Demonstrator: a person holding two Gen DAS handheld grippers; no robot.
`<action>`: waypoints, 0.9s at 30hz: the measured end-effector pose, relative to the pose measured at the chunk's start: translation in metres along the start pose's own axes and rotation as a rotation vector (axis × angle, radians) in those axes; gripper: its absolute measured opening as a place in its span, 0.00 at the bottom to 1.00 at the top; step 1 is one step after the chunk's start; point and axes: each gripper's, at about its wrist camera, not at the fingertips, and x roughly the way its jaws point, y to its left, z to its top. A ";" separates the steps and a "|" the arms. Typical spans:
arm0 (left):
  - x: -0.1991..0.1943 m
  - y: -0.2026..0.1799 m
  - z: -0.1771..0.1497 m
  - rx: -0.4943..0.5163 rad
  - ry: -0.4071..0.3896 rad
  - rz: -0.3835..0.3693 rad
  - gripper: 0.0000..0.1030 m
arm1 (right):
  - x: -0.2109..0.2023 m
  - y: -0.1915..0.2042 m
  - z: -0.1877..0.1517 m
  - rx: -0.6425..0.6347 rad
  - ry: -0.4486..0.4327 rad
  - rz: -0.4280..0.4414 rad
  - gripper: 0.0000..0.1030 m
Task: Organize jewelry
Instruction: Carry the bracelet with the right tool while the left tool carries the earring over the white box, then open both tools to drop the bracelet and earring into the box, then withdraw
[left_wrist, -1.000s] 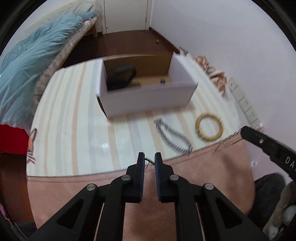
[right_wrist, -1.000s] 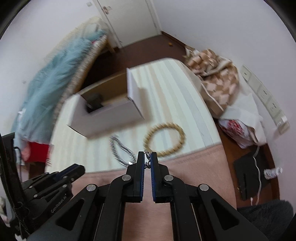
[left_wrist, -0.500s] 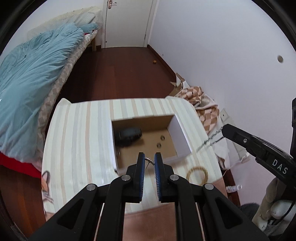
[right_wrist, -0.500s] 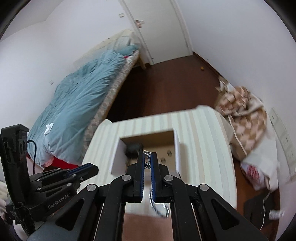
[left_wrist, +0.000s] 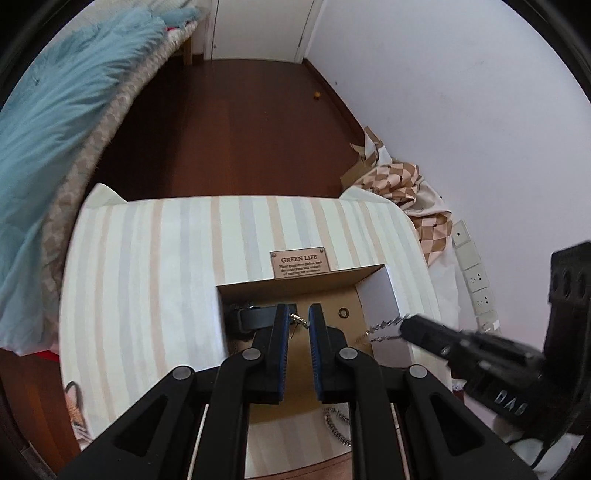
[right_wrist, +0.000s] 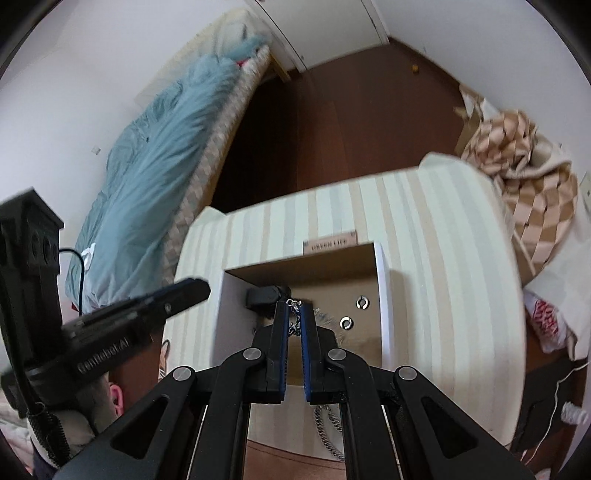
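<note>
Both grippers hold a thin silver chain over an open white cardboard box (left_wrist: 376, 291) on the striped table. My left gripper (left_wrist: 298, 321) is shut on one end of the chain (left_wrist: 300, 319). My right gripper (right_wrist: 294, 314) is shut on the other end (right_wrist: 293, 306); from the left wrist view the chain (left_wrist: 384, 328) hangs from its tip. Inside the box lie a black watch (right_wrist: 264, 294) and two small rings (right_wrist: 354, 312). A thicker silver chain (right_wrist: 328, 439) lies on the table in front of the box.
The table has a striped cloth (left_wrist: 147, 280) and a pink front strip. A small wooden plaque (left_wrist: 300, 263) lies behind the box. A bed with a blue duvet (left_wrist: 55, 110) is at the left; checked cloth and bags (right_wrist: 524, 177) at the right.
Both grippers rose from the table's front edge with the chain stretched between them and moved forward over the box. They now sit lower and closer above its opening.
</note>
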 end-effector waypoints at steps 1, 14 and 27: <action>0.004 0.000 0.003 -0.007 0.007 -0.011 0.08 | 0.004 -0.002 0.000 0.001 0.014 0.007 0.06; -0.006 0.000 0.018 -0.027 -0.029 0.072 0.70 | -0.006 -0.007 -0.001 -0.019 0.035 -0.068 0.65; -0.034 0.016 -0.047 -0.007 -0.138 0.374 0.99 | -0.029 0.016 -0.033 -0.201 -0.051 -0.433 0.97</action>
